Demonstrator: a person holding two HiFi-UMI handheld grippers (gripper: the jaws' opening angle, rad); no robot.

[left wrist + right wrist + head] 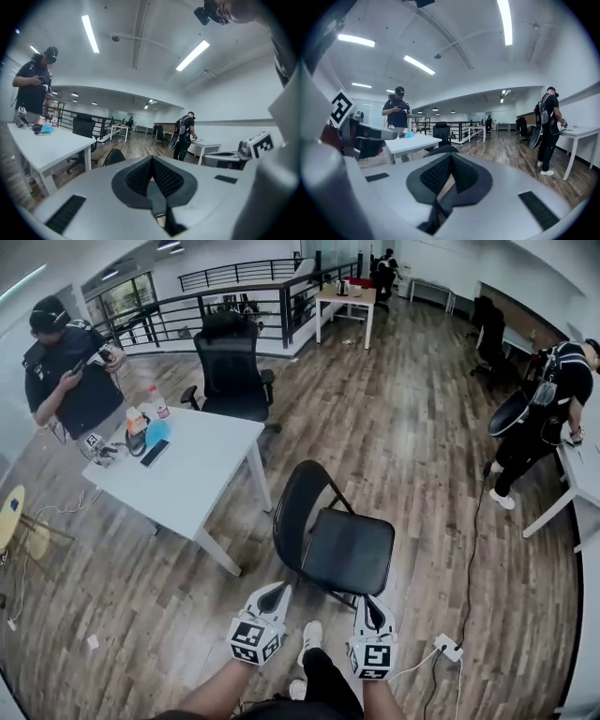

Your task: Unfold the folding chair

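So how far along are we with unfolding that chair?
Done, it looks: the folding chair stands open on the wooden floor, seat flat, backrest up. In hand: nothing; the left gripper and the right gripper both have their jaws shut and empty, clear of the chair. Left: seemingly nothing, though whether the frame is fully locked cannot be told.

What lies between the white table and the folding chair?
Only a strip of wooden floor lies between the white table and the folding chair; the head view shows this.
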